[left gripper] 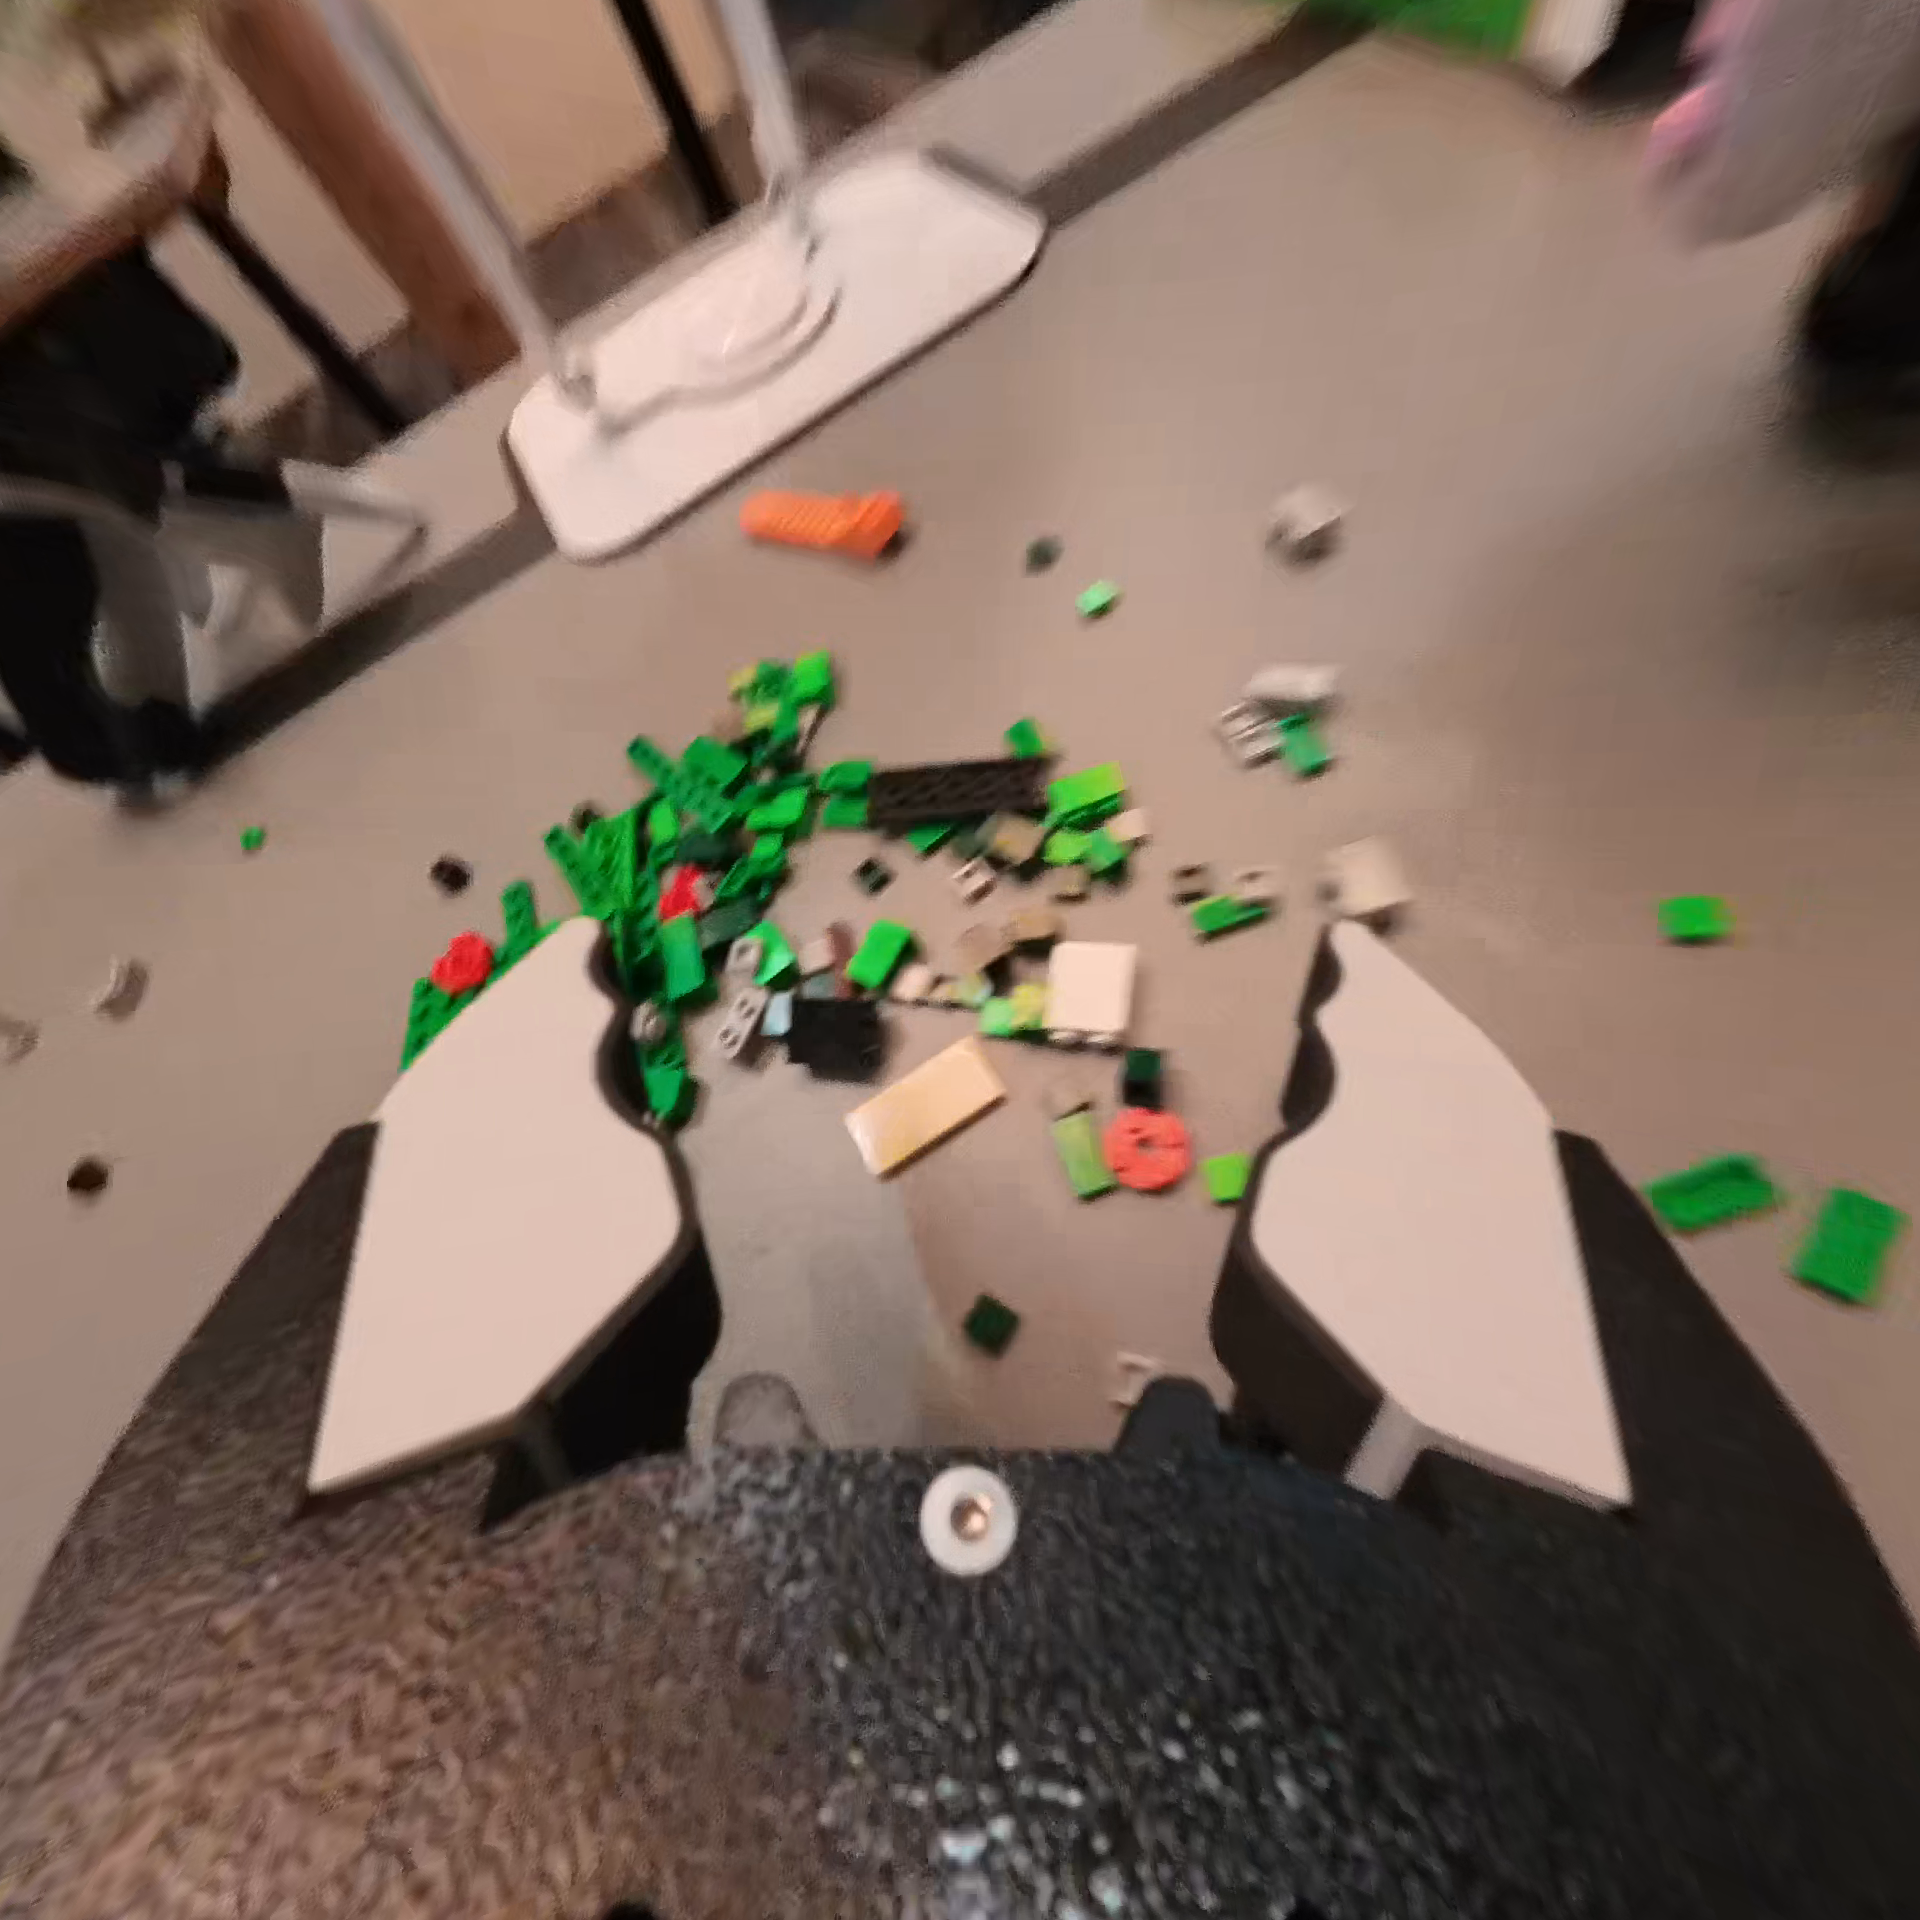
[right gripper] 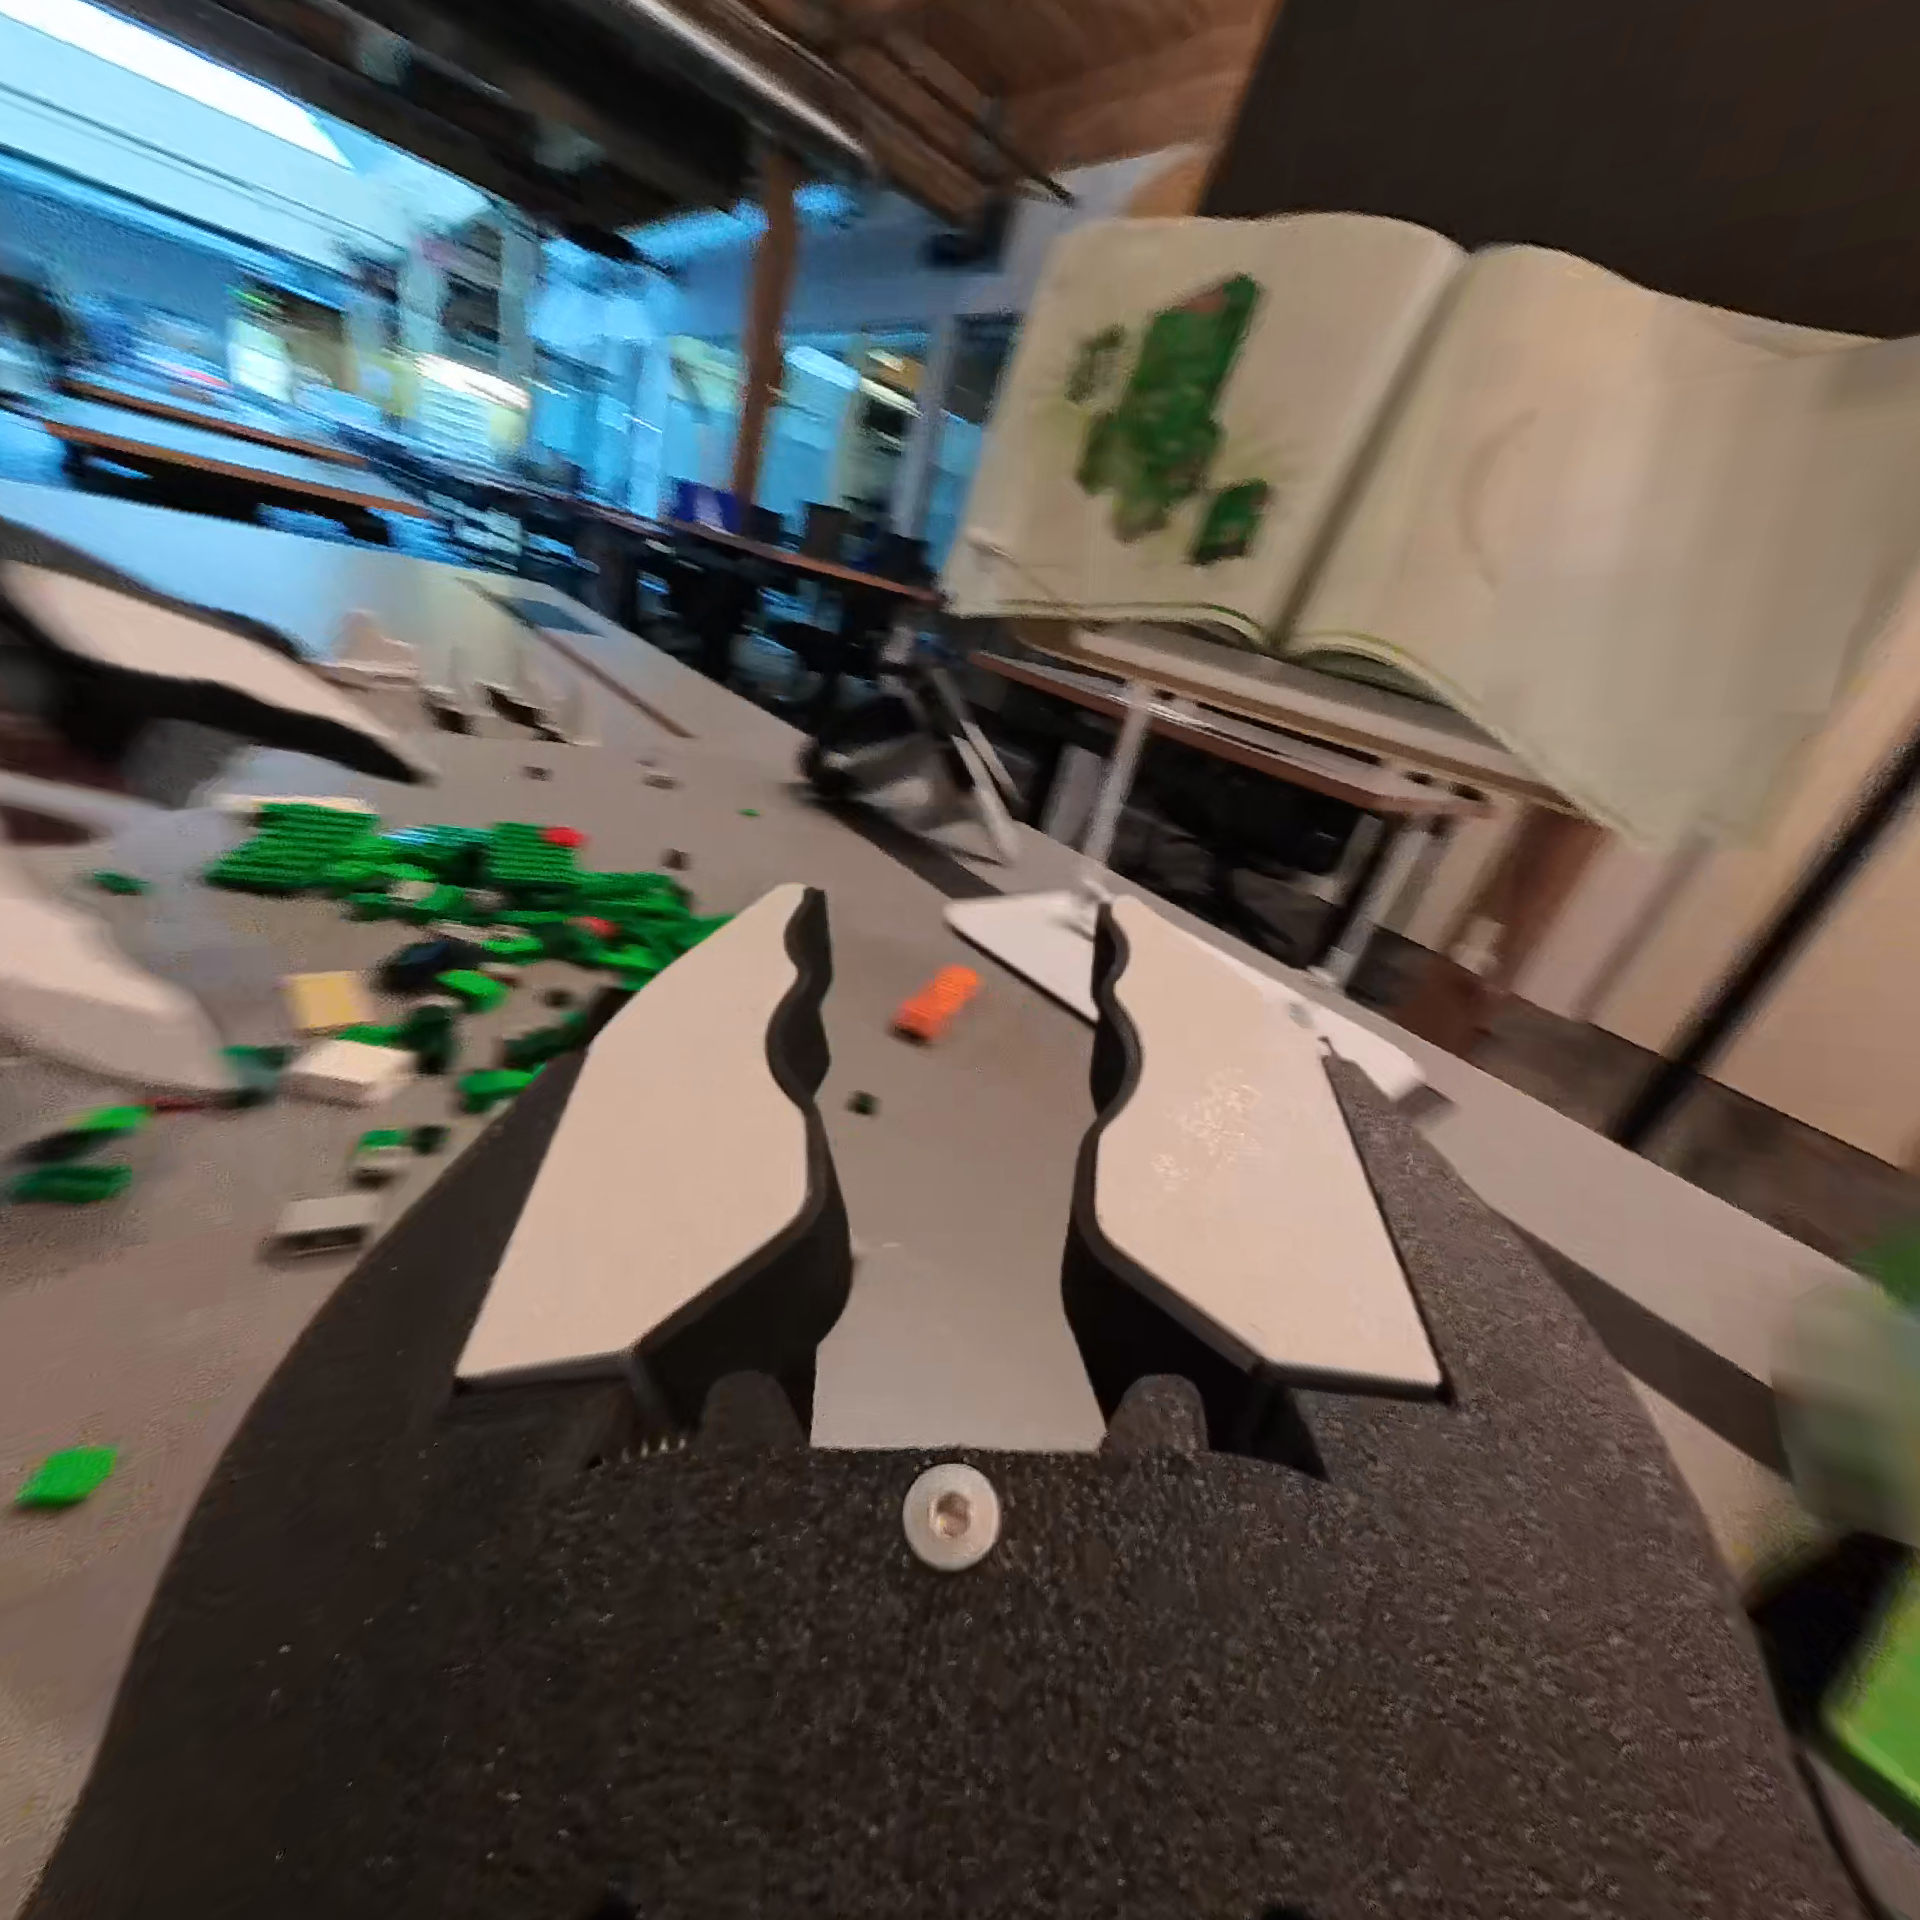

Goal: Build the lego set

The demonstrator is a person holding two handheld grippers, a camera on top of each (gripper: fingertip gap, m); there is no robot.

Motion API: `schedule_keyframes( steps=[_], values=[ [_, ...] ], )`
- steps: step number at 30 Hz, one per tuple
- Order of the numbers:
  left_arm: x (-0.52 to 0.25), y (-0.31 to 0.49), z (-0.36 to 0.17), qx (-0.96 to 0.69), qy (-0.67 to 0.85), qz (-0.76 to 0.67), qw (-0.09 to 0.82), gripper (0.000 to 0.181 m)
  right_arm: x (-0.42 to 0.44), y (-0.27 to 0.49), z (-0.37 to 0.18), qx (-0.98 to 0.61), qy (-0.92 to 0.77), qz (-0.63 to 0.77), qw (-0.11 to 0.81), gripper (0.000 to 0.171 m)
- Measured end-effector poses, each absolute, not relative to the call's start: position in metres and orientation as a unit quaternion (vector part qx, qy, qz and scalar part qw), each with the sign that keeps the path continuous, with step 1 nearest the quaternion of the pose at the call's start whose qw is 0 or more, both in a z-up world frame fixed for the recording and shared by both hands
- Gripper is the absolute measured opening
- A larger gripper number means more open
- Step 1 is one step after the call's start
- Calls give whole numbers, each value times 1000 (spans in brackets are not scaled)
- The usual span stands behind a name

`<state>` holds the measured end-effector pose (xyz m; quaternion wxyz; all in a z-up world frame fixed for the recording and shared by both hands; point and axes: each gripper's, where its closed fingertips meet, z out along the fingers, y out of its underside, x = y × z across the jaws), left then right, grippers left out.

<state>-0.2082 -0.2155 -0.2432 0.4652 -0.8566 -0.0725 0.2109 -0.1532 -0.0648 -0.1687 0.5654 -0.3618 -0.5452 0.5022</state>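
Both grippers, left and right, gape empty.

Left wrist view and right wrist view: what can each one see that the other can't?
Only the left wrist view shows the red round piece, the tan tile and the long black plate.

Only the right wrist view shows the open instruction booklet propped up, and the room behind it.

Both show the pile of green pieces, the orange brick separator, the white stand base and the grey table. The left gripper and right gripper are both open.
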Motion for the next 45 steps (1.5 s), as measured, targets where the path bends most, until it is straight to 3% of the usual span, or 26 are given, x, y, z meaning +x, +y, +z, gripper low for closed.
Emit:
schedule_keyframes(
  steps=[2,4,6,17,25,29,32,34,42,45],
  values=[
    [-192,-216,-223,-822,-40,253,508,98,-155,-41,-177,-415,-535,434,594,31],
    [-197,-228,-206,-785,-32,344,514,63,-156,-30,-186,-442,-542,388,601,15],
    [-212,-243,-194,-751,-34,421,508,51,-156,-24,-191,-453,-546,348,613,1],
    [-343,-291,-170,-697,-138,428,558,0,-155,-28,-243,-517,-630,128,566,0],
    [-400,-292,-176,-664,-117,469,570,0,-159,-37,-256,-614,-600,161,487,0],
    [-390,-292,-175,-664,-104,445,592,0,-197,-65,-232,-615,-573,294,454,1],
    [-384,-293,-173,-659,-91,448,597,0,-243,-88,-237,-622,-603,361,345,32],
    [-383,-292,-175,-664,-89,442,596,0,-268,-84,-251,-635,-631,321,308,40],
    [-389,-293,-180,-673,-106,429,593,0,-306,-70,-281,-645,-687,211,259,35],
    [-389,-292,-181,-675,-101,432,590,0,-308,-65,-285,-641,-699,193,251,17]
  ],
)
